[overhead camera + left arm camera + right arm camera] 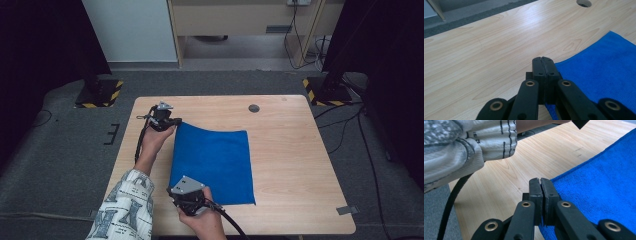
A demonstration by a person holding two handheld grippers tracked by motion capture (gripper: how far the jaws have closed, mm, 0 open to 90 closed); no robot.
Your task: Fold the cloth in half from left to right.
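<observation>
One wooden table (290,165), light in colour, under everything. On it, toward the left half, one blue cloth (215,165), lying flat, near edge close to the front of the table. At the far left corner of the cloth, left gripper (169,121), jaws closed on that corner. At the near left corner, right gripper (186,199), jaws pressed together on the cloth edge. Patterned sleeve (125,210) at the bottom left. Small round hole (254,108) near the far table edge.
</observation>
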